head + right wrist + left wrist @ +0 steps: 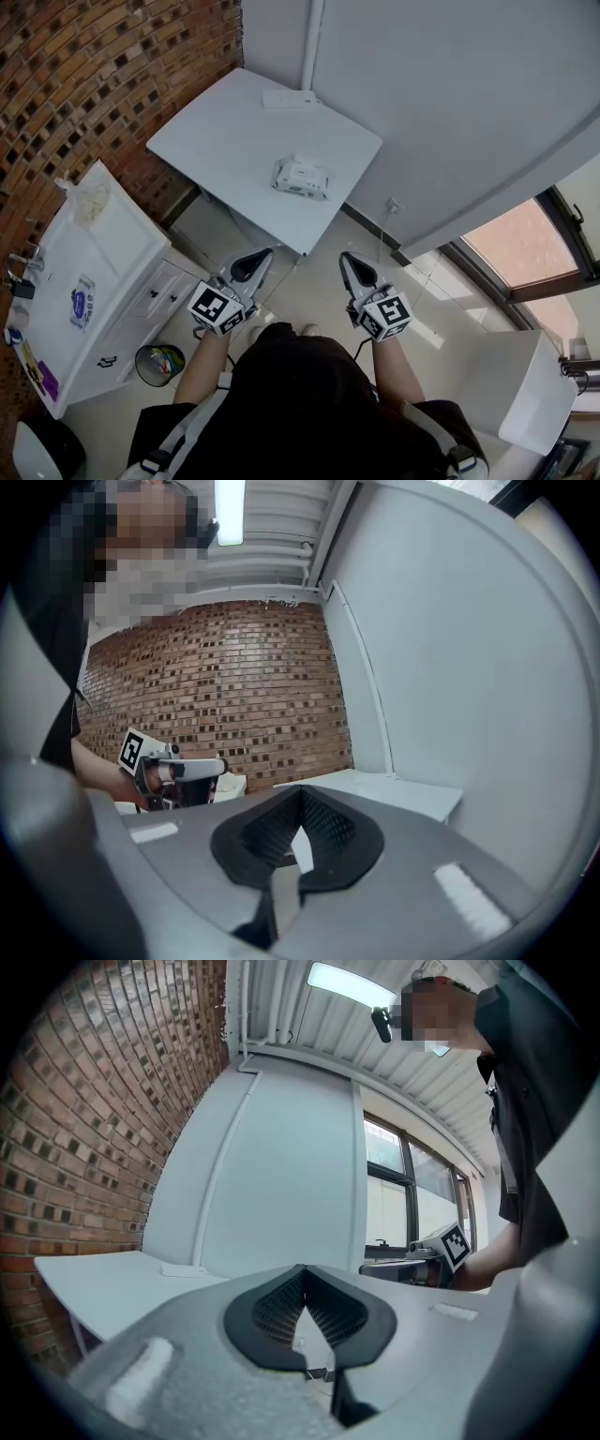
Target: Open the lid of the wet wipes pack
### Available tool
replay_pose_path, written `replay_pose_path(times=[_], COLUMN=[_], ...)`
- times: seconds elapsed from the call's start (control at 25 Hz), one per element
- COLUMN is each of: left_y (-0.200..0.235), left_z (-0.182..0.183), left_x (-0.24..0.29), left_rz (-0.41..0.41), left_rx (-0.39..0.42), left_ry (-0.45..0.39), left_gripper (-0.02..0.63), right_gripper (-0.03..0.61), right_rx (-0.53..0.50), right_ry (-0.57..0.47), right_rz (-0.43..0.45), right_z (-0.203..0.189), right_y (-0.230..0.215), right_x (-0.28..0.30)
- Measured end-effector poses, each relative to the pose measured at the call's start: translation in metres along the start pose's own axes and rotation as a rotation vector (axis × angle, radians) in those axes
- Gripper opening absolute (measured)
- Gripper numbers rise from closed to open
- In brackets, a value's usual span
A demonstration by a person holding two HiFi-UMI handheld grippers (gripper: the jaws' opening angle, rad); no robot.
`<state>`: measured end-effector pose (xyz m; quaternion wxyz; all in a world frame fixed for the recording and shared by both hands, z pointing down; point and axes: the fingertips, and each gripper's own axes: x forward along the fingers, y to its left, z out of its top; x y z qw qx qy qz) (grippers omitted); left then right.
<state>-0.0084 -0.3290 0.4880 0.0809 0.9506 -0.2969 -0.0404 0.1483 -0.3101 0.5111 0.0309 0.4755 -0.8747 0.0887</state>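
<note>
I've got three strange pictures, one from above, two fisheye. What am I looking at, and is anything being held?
No robot: a person holds a two-jaw gripper in each hand. The picture from above is from a camera on their head, looking down at the left gripper and right gripper. The fisheye pictures come from cameras riding on each gripper, looking along its jaws. Both are shut and hold nothing. Ahead, a white table bears the wet wipes pack, which neither gripper touches.

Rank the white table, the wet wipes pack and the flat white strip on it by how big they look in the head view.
white table: largest by far
wet wipes pack
white strip: about as long as the pack, but much thinner
</note>
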Motion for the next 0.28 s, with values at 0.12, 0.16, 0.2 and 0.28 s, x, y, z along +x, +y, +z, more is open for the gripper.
replay_pose_path(times=[0.12, 0.16, 0.2, 0.28], left_y=[-0.0016, -0.0029, -0.0038, -0.0044], left_z=[-0.0023, -0.0026, -0.0025, -0.0012], left_x=[0.0038, 0.0055, 0.0071, 0.0102], left_rz=[-0.014, -0.023, -0.030, -0.043], left_rx=[0.002, 0.008, 0.015, 0.031], left_ry=[0.010, 0.015, 0.019, 0.025], left_gripper=[0.002, 0.002, 0.002, 0.002], right_gripper=[0.005, 0.006, 0.005, 0.005], right_rx=[-0.002, -0.003, -0.005, -0.010], right_ry=[-0.002, -0.003, -0.005, -0.009], right_rz=[0.001, -0.001, -0.002, -0.006], right_z=[0.0001, 0.0011, 0.0023, 0.0054], right_y=[-0.0014, -0.0021, -0.0028, -0.0041], right_x=[0.0026, 0.0036, 0.0047, 0.0071])
